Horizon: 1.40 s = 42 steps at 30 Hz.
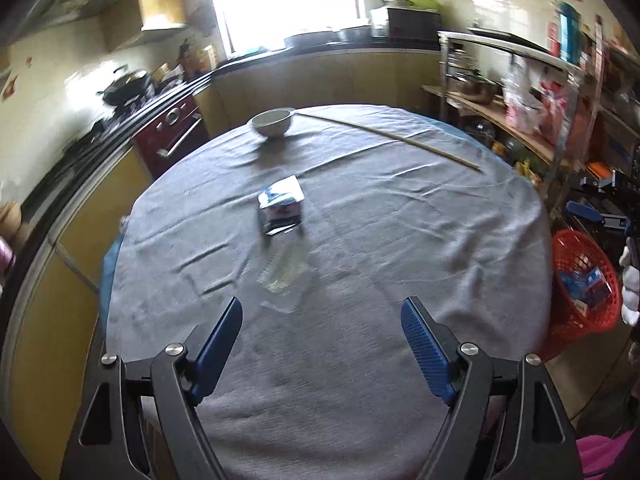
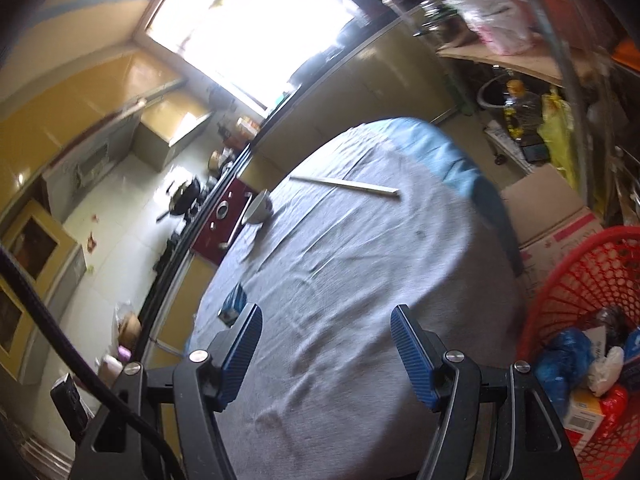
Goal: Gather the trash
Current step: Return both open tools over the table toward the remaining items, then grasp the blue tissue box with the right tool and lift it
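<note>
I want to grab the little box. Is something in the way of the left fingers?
Yes, a bit. A clear crumpled plastic wrapper lies on the grey tablecloth between the open left gripper and the small blue-and-silver carton. It is flat litter, so reaching over it looks easy.

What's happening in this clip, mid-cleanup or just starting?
Mid-cleanup, it seems. A person holds two grippers over a round table with a grey cloth. The left gripper and the right gripper both have open jaws with nothing between them. A small carton and a clear wrapper lie ahead of the left gripper. A red basket beside the table already holds trash. A white bowl and a long stick sit at the far side.
</note>
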Each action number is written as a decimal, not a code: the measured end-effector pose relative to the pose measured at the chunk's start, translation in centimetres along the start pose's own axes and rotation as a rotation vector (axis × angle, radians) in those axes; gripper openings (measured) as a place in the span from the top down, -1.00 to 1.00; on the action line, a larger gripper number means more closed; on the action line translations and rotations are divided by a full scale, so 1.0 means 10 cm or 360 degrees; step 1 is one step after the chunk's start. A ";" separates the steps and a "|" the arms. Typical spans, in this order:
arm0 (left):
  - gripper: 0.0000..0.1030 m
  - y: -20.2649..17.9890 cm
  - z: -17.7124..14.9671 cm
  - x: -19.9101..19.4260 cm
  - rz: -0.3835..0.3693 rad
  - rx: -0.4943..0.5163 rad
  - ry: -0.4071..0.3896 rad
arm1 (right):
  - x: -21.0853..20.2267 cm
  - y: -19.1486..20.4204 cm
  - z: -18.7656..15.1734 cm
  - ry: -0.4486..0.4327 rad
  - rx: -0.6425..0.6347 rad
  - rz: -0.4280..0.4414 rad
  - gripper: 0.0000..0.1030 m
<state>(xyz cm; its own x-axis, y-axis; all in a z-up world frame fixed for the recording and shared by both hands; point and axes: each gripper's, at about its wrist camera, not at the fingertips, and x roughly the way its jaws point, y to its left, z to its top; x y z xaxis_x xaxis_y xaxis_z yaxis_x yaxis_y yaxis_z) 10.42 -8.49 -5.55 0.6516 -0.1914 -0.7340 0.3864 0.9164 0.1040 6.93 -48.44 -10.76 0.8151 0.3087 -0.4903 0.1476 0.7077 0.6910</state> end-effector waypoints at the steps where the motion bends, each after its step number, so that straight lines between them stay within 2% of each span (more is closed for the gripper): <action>1: -0.59 0.09 -0.03 0.02 0.0008 -0.0033 0.0004 | 0.07 0.09 0.00 0.0023 -0.0032 -0.0001 -0.37; 9: -0.59 0.83 -0.34 0.19 0.0115 -0.0235 0.0033 | 0.69 1.02 0.05 0.0186 -0.0317 0.0021 -0.37; 14: -0.59 1.23 -0.53 0.31 0.0179 -0.0328 0.0064 | 1.30 1.62 0.03 0.0330 -0.0451 0.0054 -0.37; 21: -0.59 1.71 -0.73 0.45 0.0223 -0.0453 0.0099 | 2.32 2.19 -0.10 0.0529 -0.0586 0.0043 -0.37; 27: -0.59 2.00 -0.81 0.56 0.0239 -0.0533 0.0118 | 3.13 2.36 -0.16 0.0674 -0.0575 0.0005 -0.37; 33: -0.59 2.13 -0.79 0.72 0.0202 -0.0571 0.0138 | 3.70 2.39 -0.30 0.0783 -0.0608 -0.0130 -0.37; 37: -0.59 2.14 -0.75 0.79 0.0177 -0.0557 0.0128 | 3.89 2.37 -0.38 0.0825 -0.0622 -0.0206 -0.37; 42: -0.59 2.14 -0.71 0.84 0.0141 -0.0557 0.0129 | 4.07 2.47 -0.58 0.0868 -0.0788 -0.0344 -0.37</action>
<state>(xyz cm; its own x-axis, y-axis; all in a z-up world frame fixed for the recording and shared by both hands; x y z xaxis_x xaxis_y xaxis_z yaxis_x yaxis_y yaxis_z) 19.54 12.02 -14.32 0.6133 -0.0905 -0.7847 0.0752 0.9956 -0.0560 40.46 -14.68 -16.72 0.3860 0.3099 -0.8689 -0.1004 0.9504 0.2943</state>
